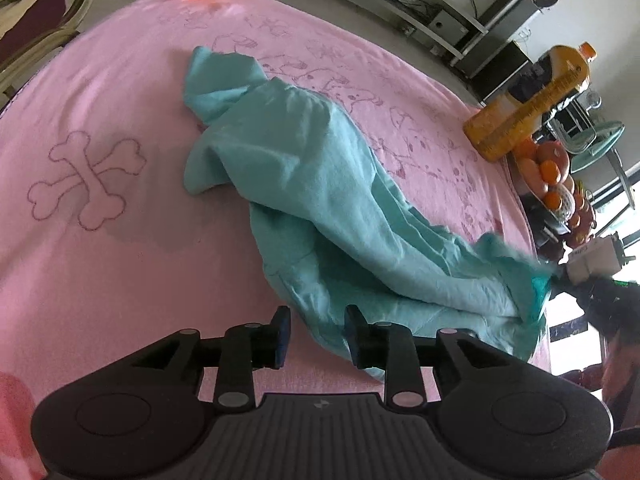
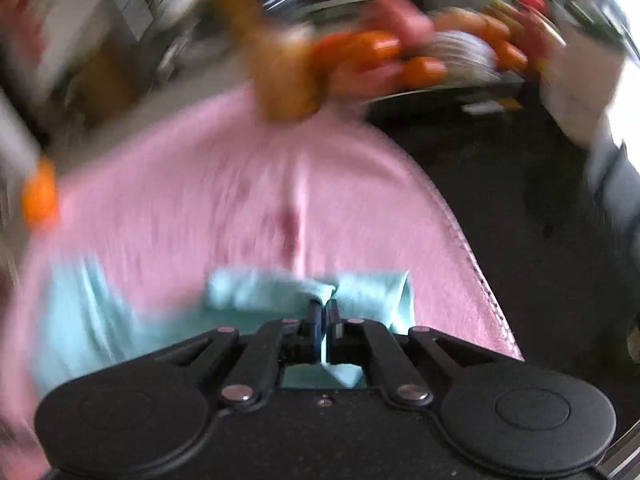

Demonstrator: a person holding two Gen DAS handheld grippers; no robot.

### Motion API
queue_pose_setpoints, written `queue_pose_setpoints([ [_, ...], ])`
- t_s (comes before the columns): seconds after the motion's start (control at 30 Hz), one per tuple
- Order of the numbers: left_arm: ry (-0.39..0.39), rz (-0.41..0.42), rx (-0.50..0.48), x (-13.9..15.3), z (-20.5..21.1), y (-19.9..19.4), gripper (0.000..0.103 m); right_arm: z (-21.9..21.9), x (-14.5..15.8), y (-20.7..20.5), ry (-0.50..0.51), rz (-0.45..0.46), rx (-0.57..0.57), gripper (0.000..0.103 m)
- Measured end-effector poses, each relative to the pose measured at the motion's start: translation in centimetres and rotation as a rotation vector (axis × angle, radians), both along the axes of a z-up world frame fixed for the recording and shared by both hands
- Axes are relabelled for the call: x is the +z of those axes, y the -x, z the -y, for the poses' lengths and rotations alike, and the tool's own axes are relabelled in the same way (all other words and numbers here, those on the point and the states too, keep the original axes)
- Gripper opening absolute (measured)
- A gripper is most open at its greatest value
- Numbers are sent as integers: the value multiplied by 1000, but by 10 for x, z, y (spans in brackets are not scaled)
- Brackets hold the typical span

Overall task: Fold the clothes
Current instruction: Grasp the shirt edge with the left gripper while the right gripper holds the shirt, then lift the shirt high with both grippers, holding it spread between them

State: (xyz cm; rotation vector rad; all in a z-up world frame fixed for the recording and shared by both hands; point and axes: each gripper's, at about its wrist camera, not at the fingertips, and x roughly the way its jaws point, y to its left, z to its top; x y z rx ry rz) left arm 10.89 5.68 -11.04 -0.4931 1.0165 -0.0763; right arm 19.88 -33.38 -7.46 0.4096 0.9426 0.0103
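The step in hand looks like the gathering of a crumpled teal garment [image 1: 320, 184] before any real fold is laid: it lies bunched and twisted in a long diagonal across the middle of the pink printed sheet [image 1: 100, 92], running from the upper centre of the left wrist view down to the lower right, where a corner is drawn up toward the right gripper [image 1: 560, 276] at the frame's right edge. In the blurred right wrist view that right gripper [image 2: 323, 312] has its jaws clenched on an edge of the teal cloth, a ridge of fabric puckered just above the fingertips. The left gripper [image 1: 318, 332] hovers at the bottom centre of its view with its jaws released, nothing pinched; the garment's near hem lies just beyond and partly under the right-hand finger. The next move probably calls for the left jaws to close on that near hem, so both hands can stretch the cloth flat. The fabric looks soft, thin and heavily creased, with one end folded over itself at the upper left of the heap.
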Motion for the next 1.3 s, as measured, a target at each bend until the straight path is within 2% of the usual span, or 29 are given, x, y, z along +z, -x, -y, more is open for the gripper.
queue_pose_setpoints([
  [0.1, -9, -9, -7, -2, 2, 1, 27, 41, -4, -11, -256, 43, -206, 2],
  [0.17, -15, -13, -15, -4, 4, 2, 28, 61, -12, -15, -343, -3, -294, 7],
  [0.23, -20, -15, -24, -5, 5, 2, 29, 71, -12, -7, -371, -15, -303, 17],
  [0.27, -18, -18, -25, -6, 5, 2, 29, 75, -11, 0, -375, -15, -299, 31],
  [0.3, -14, -20, -25, -7, 5, 2, 29, 76, -11, 8, -366, -29, -287, 38],
  [0.33, -11, -20, -26, -8, 5, 3, 29, 77, -11, 17, -355, -43, -276, 40],
  [0.47, -13, -30, -26, -11, 6, 4, 29, 73, -29, 42, -289, -170, -206, 39],
  [0.57, -9, -36, -20, -12, 6, 5, 30, 60, -41, 52, -252, -201, -154, 35],
  [0.67, -5, -34, -10, -12, 5, 4, 30, 46, -45, 49, -249, -175, -113, 34],
  [0.73, 4, -38, 1, -13, 4, 3, 30, 37, -43, 45, -179, -143, -98, 33],
  [0.77, 10, -40, 5, -14, 3, 3, 30, 32, -42, 44, -144, -127, -92, 25],
  [0.8, 14, -38, 6, -14, 2, 4, 30, 31, -42, 44, -116, -122, -107, 6],
  [0.83, 19, -37, 9, -15, 1, 4, 30, 33, -43, 45, -130, -119, -124, 3],
  [0.93, 53, -31, 35, -18, -6, 4, 30, 45, -48, 48, -205, -121, -159, 4],
  [1.0, 85, -21, 58, -20, -12, 4, 29, 52, -52, 50, -264, -127, -158, 11],
  [1.07, 93, -15, 74, -20, -15, 1, 30, 54, -56, 50, -300, -116, -154, 16],
  [1.13, 99, -3, 98, -21, -19, -3, 29, 55, -59, 49, -317, -105, -148, 16],
  [1.3, 146, 12, 140, -29, -26, -11, 11, 53, -63, 46, -346, -71, -149, 17],
])
